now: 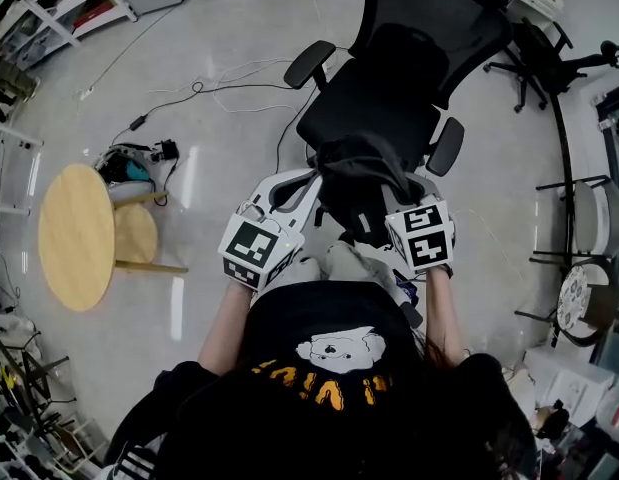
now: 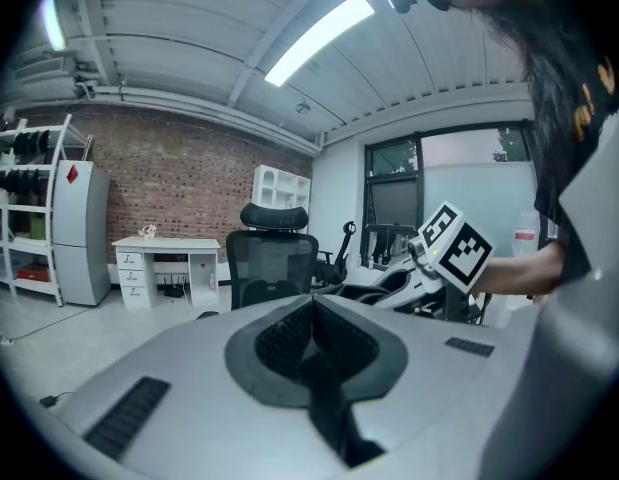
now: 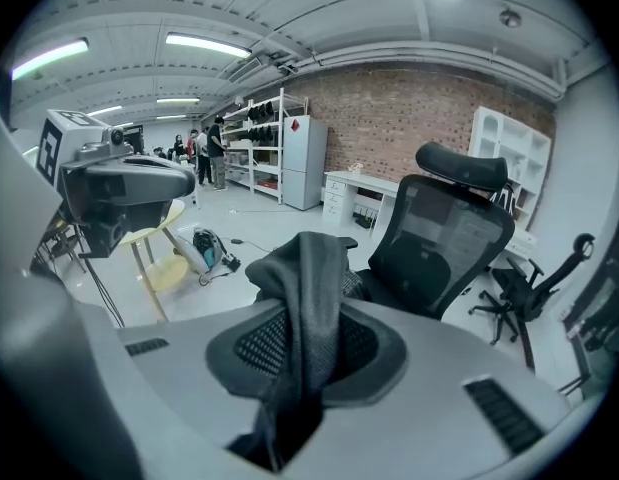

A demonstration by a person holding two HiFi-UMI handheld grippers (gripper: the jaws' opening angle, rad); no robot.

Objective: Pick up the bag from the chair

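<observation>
A dark bag (image 1: pixel 361 173) hangs between my two grippers, lifted just in front of the seat of a black office chair (image 1: pixel 374 103). My left gripper (image 1: pixel 311 180) is shut on a dark strap (image 2: pixel 324 388) that runs down from its closed jaws. My right gripper (image 1: pixel 394 196) is shut on the bag's grey fabric (image 3: pixel 304 268), which drapes over and down between its pads (image 3: pixel 254 343). The chair (image 3: pixel 444 238) stands behind the bag in the right gripper view. The bag's lower part is hidden behind the grippers and the person's knees.
A round wooden table (image 1: pixel 77 233) and a stool (image 1: pixel 136 233) stand at the left, with cables (image 1: pixel 219 83) and a small device on the floor beyond. A second chair (image 1: pixel 549 53) is at the back right. A white desk (image 2: pixel 164 263) stands by the brick wall.
</observation>
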